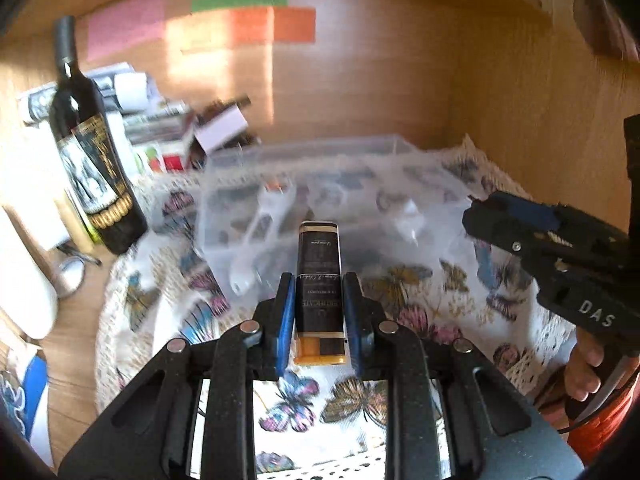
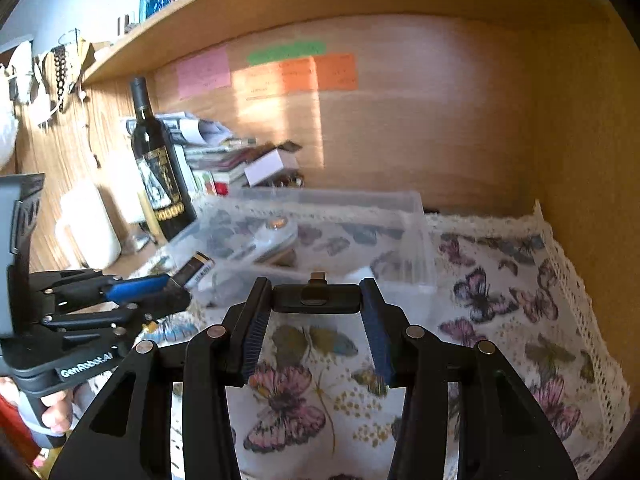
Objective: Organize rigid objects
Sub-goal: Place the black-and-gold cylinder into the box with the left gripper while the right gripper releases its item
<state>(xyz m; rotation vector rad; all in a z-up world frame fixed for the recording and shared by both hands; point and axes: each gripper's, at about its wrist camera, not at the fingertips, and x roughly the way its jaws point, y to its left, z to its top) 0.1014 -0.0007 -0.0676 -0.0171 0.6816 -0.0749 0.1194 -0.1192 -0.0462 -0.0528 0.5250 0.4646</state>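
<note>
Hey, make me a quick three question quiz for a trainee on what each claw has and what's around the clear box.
1. True or false: the left claw is shut on a lighter.
2. What does the right claw hold? A) a bottle B) a small black adapter C) a mug
3. Fill in: the clear box sits on a cloth printed with ____.

Key:
1. True; its blue pads press both sides of the lighter.
2. B, the adapter, with a plug end pointing away. The bottle stands left of the box.
3. Butterflies.
</note>
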